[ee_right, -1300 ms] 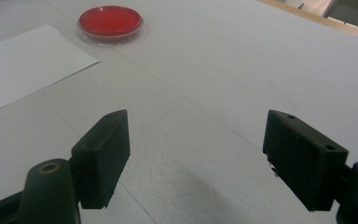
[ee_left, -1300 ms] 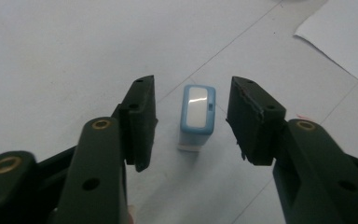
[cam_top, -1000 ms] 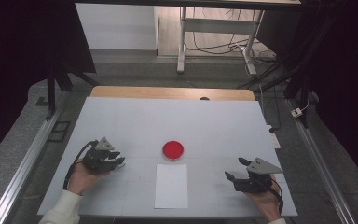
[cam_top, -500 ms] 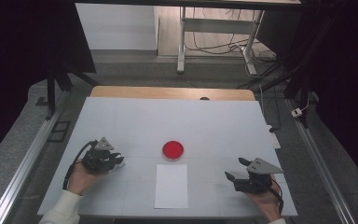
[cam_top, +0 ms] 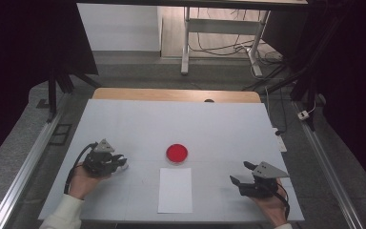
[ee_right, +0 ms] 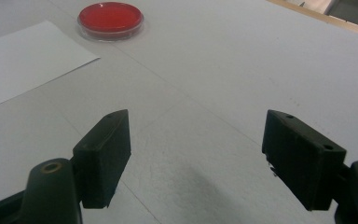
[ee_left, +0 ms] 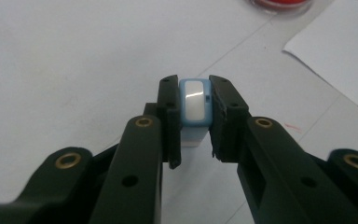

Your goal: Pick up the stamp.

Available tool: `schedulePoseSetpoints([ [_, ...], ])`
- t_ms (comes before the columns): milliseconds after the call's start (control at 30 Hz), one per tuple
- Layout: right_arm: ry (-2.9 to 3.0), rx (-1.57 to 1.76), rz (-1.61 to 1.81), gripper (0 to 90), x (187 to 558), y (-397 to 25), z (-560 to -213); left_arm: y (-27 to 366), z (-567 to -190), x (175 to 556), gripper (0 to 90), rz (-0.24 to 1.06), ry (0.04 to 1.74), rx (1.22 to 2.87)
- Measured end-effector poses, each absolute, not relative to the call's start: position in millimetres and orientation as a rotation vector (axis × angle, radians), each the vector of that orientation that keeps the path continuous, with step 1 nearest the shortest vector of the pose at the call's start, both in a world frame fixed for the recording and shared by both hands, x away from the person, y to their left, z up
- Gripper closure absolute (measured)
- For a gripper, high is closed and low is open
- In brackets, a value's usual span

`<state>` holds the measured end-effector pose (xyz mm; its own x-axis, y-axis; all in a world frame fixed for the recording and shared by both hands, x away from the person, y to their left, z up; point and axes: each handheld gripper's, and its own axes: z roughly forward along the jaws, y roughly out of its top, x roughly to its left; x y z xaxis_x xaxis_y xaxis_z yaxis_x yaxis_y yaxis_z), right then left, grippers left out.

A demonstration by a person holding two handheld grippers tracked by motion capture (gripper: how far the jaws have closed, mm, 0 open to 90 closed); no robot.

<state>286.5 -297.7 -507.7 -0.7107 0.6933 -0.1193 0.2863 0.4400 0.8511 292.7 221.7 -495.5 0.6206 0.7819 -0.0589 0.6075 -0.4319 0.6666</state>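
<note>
**Left gripper clamped on small blue block, right gripper wide apart**

Your left gripper (cam_top: 116,162) sits low over the counter (cam_top: 219,124), on its left side, near the front edge. Its jaws are clamped on a small block (ee_left: 195,106): light blue rim, white face, one jaw pressed to each side. In the left gripper view the block stands upright between the jaw tips; whether its lower end touches the counter, you cannot tell from here. In the high view the block shows as a pale speck at the jaw tips, too small to read.

Your right gripper (cam_top: 242,173) is at the front right, well apart from the left one. Its jaws stand wide apart with nothing between them, just bare counter in the right gripper view (ee_right: 196,140). They point left and slightly forward, toward the middle.

Between the two grippers lies a white sheet (cam_top: 175,189), flat, near the front edge. Just behind it sits a round red dish (cam_top: 177,153), clear rim, close to the sheet's far edge; touching or not, cannot tell. Dish also shows at the top of both gripper views (ee_right: 110,18), sheet beside it (ee_right: 23,58). The block is left of the sheet and dish, apart from both.
</note>
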Motion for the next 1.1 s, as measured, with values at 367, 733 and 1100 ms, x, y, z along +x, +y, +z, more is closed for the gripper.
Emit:
schedulePoseSetpoints([
  [367, 2.222, 0.835, 1.183, 23.7, 285.6, -298.0, -507.2, 222.9, -486.3, 288.4, 75.4, 0.358, 1.078, 2.085],
  [733, 2.218, 0.836, 1.177, 24.1, 285.0, -298.5, -506.3, 220.8, -475.1, 283.5, 75.4, 0.332, 1.041, 2.0],
  [1100, 2.21, 0.842, 1.181, 24.1, 283.5, -297.8, -507.0, 215.7, -466.5, 280.1, 75.4, 0.319, 1.002, 1.958],
])
